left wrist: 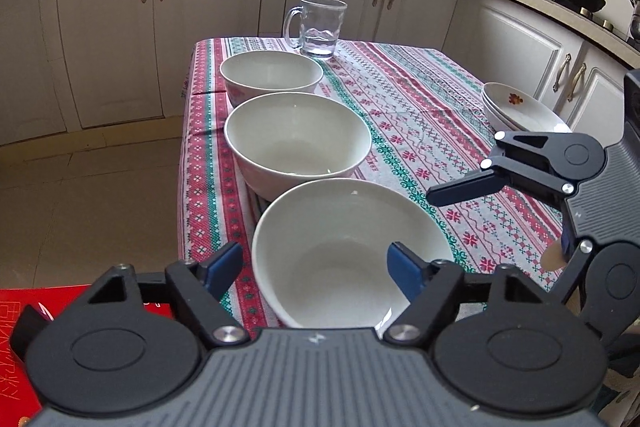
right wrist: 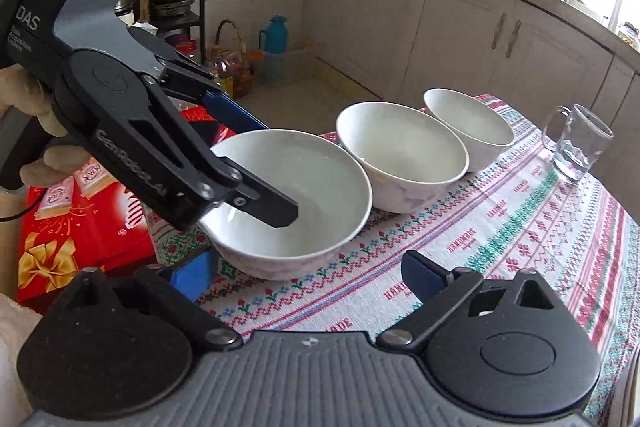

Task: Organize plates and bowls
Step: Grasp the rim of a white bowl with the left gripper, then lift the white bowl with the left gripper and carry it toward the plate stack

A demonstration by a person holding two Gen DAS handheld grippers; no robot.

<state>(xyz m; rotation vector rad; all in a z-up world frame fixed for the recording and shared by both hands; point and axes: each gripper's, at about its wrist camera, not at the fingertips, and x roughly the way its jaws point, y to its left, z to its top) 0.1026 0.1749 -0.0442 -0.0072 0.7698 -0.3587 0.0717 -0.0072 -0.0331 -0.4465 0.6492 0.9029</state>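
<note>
Three white bowls stand in a row along the table's left edge: the near bowl (left wrist: 340,227) (right wrist: 320,187), the middle bowl (left wrist: 298,143) (right wrist: 400,151) and the far bowl (left wrist: 272,73) (right wrist: 468,123). My left gripper (left wrist: 314,269) (right wrist: 272,171) straddles the near bowl's wall, one finger inside and the other outside. A gap shows at the outer pad, so it is open. My right gripper (right wrist: 310,277) (left wrist: 500,223) hovers open over the tablecloth just right of that bowl, with nothing between its fingers. Two stacked white plates (left wrist: 520,111) sit at the table's right edge.
A glass mug (left wrist: 320,27) (right wrist: 576,143) stands at the far end of the patterned tablecloth (left wrist: 420,107). Red gift boxes (right wrist: 80,227) lie beside the table on the near bowl's side. A hand (right wrist: 32,115) holds the left gripper. Kitchen cabinets ring the room.
</note>
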